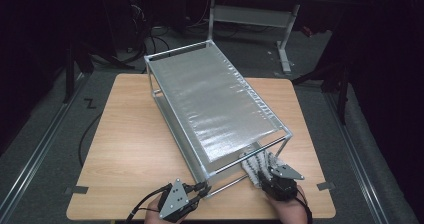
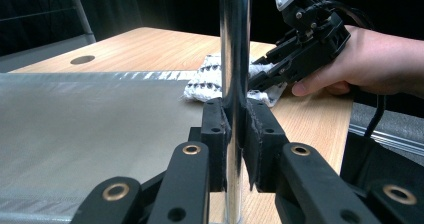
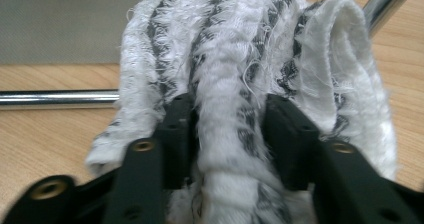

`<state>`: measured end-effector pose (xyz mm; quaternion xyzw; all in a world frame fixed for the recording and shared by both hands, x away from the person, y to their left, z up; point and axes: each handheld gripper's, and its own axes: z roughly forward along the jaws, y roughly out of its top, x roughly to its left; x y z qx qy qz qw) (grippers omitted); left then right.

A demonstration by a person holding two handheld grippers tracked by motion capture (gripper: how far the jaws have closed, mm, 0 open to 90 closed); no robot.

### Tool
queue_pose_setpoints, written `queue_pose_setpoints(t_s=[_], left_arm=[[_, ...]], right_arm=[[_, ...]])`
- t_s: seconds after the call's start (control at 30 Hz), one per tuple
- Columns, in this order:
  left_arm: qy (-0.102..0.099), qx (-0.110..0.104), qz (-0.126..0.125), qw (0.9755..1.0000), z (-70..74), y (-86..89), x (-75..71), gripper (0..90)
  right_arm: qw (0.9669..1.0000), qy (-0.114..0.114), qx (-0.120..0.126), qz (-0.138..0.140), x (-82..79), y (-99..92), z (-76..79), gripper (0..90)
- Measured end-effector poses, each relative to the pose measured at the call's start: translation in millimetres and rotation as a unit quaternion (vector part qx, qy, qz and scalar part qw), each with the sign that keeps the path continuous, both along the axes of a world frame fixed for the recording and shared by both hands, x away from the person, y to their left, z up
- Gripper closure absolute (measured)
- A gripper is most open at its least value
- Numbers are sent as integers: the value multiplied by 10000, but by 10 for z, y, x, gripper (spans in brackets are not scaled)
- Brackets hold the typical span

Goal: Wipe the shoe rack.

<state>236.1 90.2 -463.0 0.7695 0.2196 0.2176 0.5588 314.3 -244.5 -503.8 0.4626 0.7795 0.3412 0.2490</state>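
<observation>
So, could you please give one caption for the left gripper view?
Left gripper clamps the rack's chrome post; beyond, the right gripper meets a striped cloth.

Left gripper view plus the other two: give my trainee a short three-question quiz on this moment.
1. True or false: the left tongs are shut on an upright chrome post of the metal rack.
2. What lies between the right tongs?
A. a sponge
B. a white cloth with dark stripes
C. a chrome bar
3. In the high view, at which corner of the wooden table does the cloth lie?

Key:
1. True; the pads press on both sides of the post.
2. B; a fold of cloth sits between them.
3. The near right corner, at the rack's near right leg.
</observation>
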Motion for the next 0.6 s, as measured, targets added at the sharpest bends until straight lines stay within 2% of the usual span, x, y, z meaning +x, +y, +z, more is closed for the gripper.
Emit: queue_pose_setpoints(t_s=[0.07,0.13,0.27,0.4,0.53,0.57,0.6], left_arm=[[4,-3,-4,10000,-1,1,1,801],[9,-6,-12,10000,-1,2,3,801],[22,-24,-44,10000,-1,4,11,801],[20,-25,-76,10000,-1,3,17,801],[2,24,-93,10000,6,-6,20,801],[37,-57,-92,9999,3,-18,16,801],[8,9,-109,9999,5,-11,24,801]], right_arm=[[10000,56,22,-10,4,8,-1,503],[9999,84,53,-13,3,9,-2,534],[9999,48,38,104,-15,10,-1,729],[9998,43,83,161,-39,12,10,784],[9989,-227,363,213,-134,-26,92,786],[9980,-363,441,258,-173,-40,134,786],[9973,-463,493,280,-211,-44,169,785]])
